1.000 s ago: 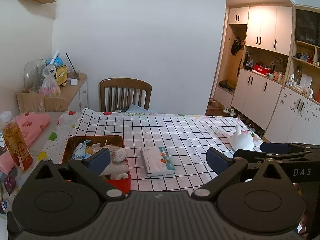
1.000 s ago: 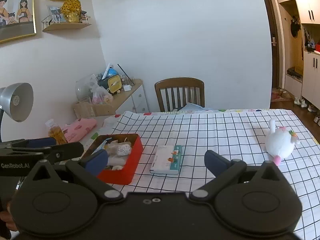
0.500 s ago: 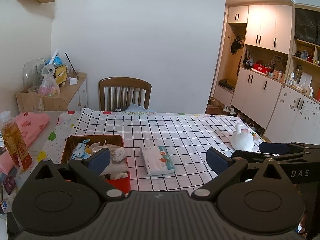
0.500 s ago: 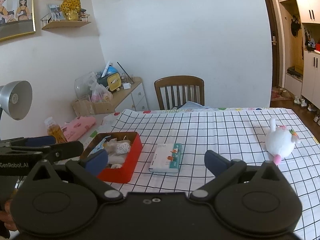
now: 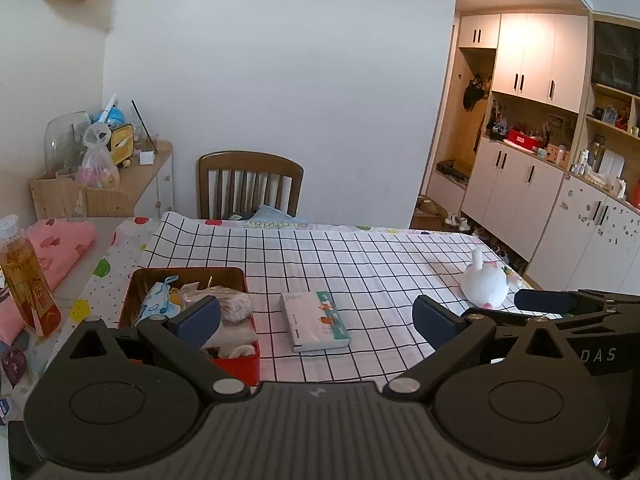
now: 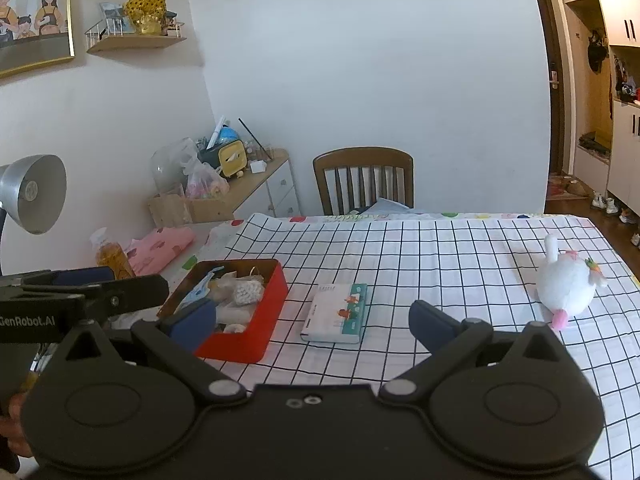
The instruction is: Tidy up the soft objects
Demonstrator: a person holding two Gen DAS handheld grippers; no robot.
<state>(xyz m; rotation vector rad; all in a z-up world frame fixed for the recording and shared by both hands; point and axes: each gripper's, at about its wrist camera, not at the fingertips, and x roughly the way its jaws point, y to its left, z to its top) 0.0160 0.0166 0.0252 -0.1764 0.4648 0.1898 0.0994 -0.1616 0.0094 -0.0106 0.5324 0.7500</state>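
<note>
A white plush toy (image 5: 485, 281) (image 6: 567, 285) lies on the right side of the checked tablecloth (image 5: 360, 256). A red box (image 5: 236, 364) (image 6: 244, 340) at the left holds several soft items. A tissue pack (image 5: 315, 315) (image 6: 337, 313) lies between them. My left gripper (image 5: 316, 320) is open and empty, held above the table's near edge. My right gripper (image 6: 310, 322) is open and empty, also at the near edge; its fingers show in the left wrist view (image 5: 544, 302) just in front of the plush toy.
A wooden chair (image 5: 249, 184) stands at the far side. A bottle of amber liquid (image 5: 25, 280) and a pink cloth (image 5: 60, 244) sit at the left. A desk lamp (image 6: 34, 194) is at the far left. Cabinets (image 5: 560, 200) line the right wall.
Both grippers have stayed open and empty and barely shifted. The right wrist view has drifted slightly left and lower. The objects on the table have not moved.
</note>
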